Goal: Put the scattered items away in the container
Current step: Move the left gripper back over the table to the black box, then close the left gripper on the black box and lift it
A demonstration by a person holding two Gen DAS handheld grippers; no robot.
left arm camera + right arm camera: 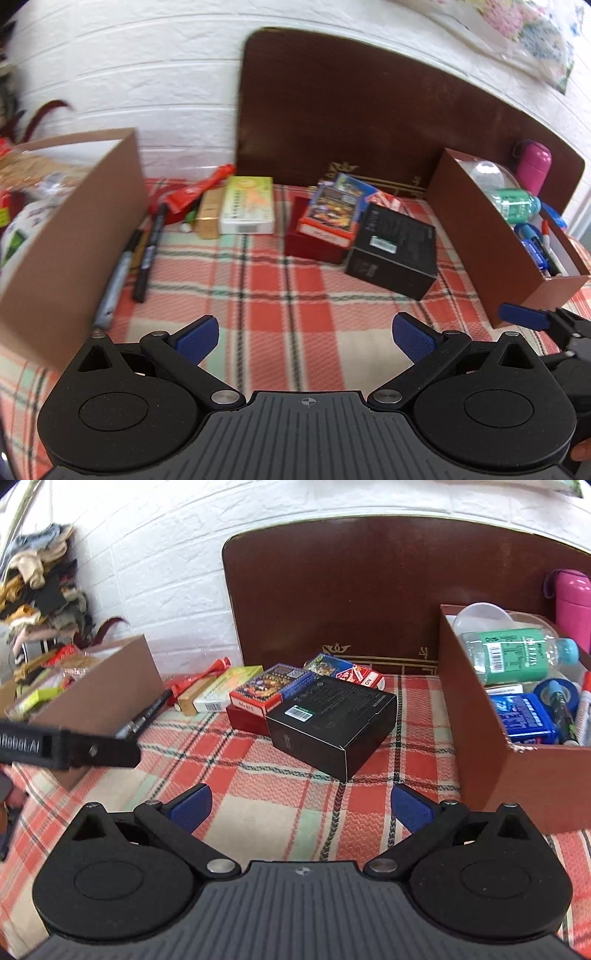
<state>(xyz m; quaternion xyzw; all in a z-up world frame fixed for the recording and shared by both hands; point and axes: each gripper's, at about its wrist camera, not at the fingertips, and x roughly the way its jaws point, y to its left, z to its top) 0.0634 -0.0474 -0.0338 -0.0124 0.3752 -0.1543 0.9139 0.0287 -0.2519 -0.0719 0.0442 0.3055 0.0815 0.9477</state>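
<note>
Scattered on a plaid cloth lie a black box (393,251) (332,722), a red card box (328,214) (267,694) on a dark red box (312,245), a green-white box (249,206) (225,688), a gold box (208,218) and dark markers (149,247) (147,712). A brown box (476,229) (476,716) on the right holds a green bottle (513,655) and pens. Another brown box (74,229) (107,686) stands on the left. My left gripper (304,338) and right gripper (301,808) are open and empty, short of the items.
A dark wooden headboard (369,110) (369,590) stands behind the items against a white brick wall. A pink flask (533,164) (572,605) leans behind the right box. Clothes (40,587) are heaped at the far left. The other gripper's finger (524,317) shows at the right edge.
</note>
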